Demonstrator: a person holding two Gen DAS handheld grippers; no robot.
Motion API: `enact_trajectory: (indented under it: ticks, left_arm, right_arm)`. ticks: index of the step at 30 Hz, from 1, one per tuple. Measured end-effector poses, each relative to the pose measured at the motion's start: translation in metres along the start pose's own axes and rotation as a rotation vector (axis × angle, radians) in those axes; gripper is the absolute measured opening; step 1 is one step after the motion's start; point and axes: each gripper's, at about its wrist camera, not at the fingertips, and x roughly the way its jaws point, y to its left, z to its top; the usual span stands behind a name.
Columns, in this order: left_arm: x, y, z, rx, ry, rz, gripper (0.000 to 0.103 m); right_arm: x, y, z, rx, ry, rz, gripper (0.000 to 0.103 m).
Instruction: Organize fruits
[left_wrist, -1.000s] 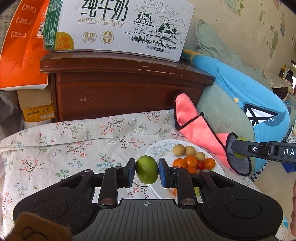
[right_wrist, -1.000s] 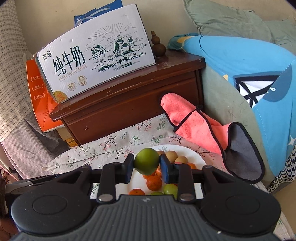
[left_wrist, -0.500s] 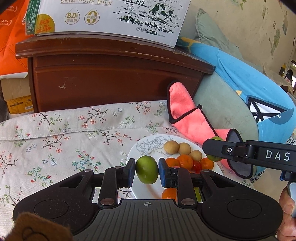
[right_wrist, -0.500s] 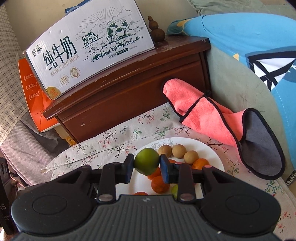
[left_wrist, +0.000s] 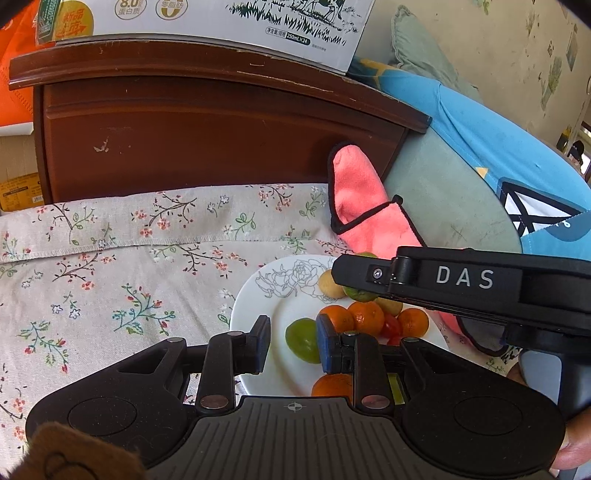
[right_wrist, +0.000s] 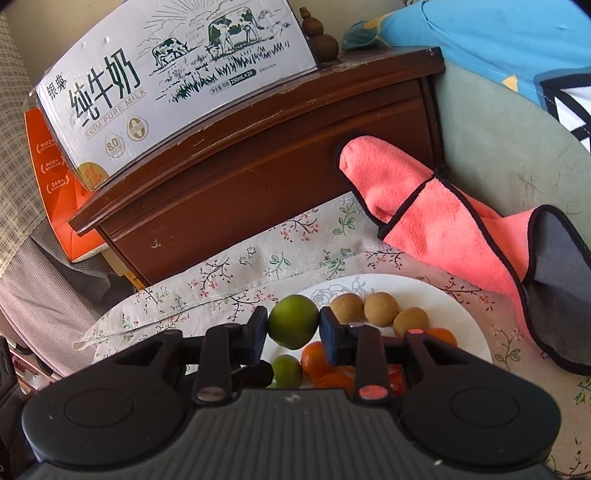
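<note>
Two grippers over the plate (left_wrist: 266, 295), each w/ a green fruit, but only one grip looks live.

Change: a moment ago the left green fruit (left_wrist: 303, 339) filled the gap of the left gripper (left_wrist: 293, 343) pad to pad. It now looks smaller and lower in frame, w/ bare white plate showing between it and the left pad; it touches or overlaps the right pad, can't tell which. Jaws stand narrowly apart, about as wide as before, not pinching. My read: the fruit has dropped free onto the near part of the plate, so the left side's placement is prob. done and that gripper can back out.

Right gripper (right_wrist: 293, 325) is clamped on the right green fruit (right_wrist: 293, 326) and has come down from the right of the left-wrist view, now above the plate's far side. Release not yet done.

Plate already holds oranges (left_wrist: 369, 317), brown round fruits (right_wrist: 380, 308) and something small and red (left_wrist: 391, 328). Getting crowded, so roll-off is a risk.

Surface: floral cloth (left_wrist: 110, 277), soft, creased. Behind it, a dark wooden cabinet (left_wrist: 203, 129) w/ a milk carton box (right_wrist: 166, 81) on top, upper left. Pink cloth (right_wrist: 424, 214) at mid right, blue cushion (left_wrist: 480, 129) at upper right. Part of a hand (left_wrist: 569, 454) at the lower right edge.
</note>
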Motion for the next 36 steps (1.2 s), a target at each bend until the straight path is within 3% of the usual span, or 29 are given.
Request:
enact_trajectory:
  ticks: [5, 10, 13, 15, 19, 21, 25, 36]
  left_arm:
    - [-0.001, -0.002, -0.001, 0.016, 0.001, 0.017, 0.027]
    - [-0.007, -0.005, -0.002, 0.031, -0.005, 0.057, 0.048]
    - [-0.016, -0.009, -0.001, 0.062, 0.000, 0.072, 0.056]
    - [-0.023, -0.013, -0.002, 0.081, 0.006, 0.100, 0.077]
    - [-0.038, -0.018, -0.003, 0.098, 0.007, 0.111, 0.082]
    - [-0.046, -0.021, -0.003, 0.105, 0.011, 0.127, 0.090]
    - [-0.056, -0.025, -0.007, 0.116, 0.028, 0.158, 0.094]
    - [-0.068, -0.034, -0.025, 0.140, 0.103, 0.236, 0.098]
  right_arm:
    - [0.013, -0.002, -0.004, 0.021, 0.021, 0.007, 0.033]
    - [0.006, 0.002, -0.001, 0.005, 0.000, -0.004, 0.036]
    - [0.001, 0.004, 0.001, 0.009, -0.001, -0.010, 0.045]
    - [-0.005, 0.006, 0.002, 0.008, 0.000, -0.021, 0.050]
    - [-0.024, 0.006, 0.001, 0.024, -0.008, -0.051, 0.068]
    - [-0.034, 0.005, -0.001, 0.026, -0.009, -0.080, 0.075]
    - [-0.051, 0.004, -0.006, 0.040, 0.005, -0.150, 0.089]
    - [-0.093, 0.001, -0.029, 0.063, 0.007, -0.258, 0.100]
